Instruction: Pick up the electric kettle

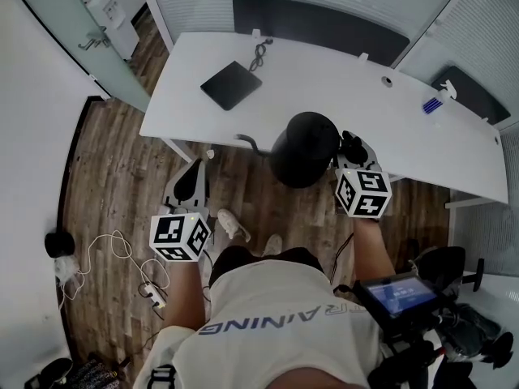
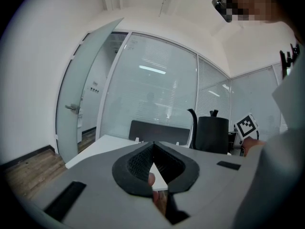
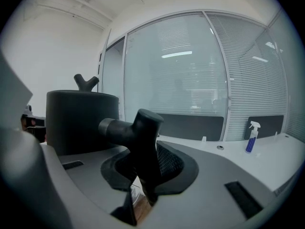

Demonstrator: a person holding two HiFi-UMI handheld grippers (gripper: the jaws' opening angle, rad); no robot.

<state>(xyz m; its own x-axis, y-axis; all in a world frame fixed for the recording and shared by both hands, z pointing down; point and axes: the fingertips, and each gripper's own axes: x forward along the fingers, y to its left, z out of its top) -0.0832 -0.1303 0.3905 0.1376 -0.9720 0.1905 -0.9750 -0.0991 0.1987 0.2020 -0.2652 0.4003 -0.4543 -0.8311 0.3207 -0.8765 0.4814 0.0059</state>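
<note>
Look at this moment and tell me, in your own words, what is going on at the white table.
A person stands at the near edge of the white table with a gripper in each hand. The right gripper is clamped on the handle of the black electric kettle, which hangs at the table's edge and seems lifted clear of it. The left gripper is shut and empty, held off to the side over the wooden floor.

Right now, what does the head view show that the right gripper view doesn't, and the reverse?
Head view only: the left gripper, a flat black pad on the table, and the wooden floor. Right gripper view only: the right gripper clamped on the handle. Both: the kettle, the blue spray bottle and the white table.
</note>
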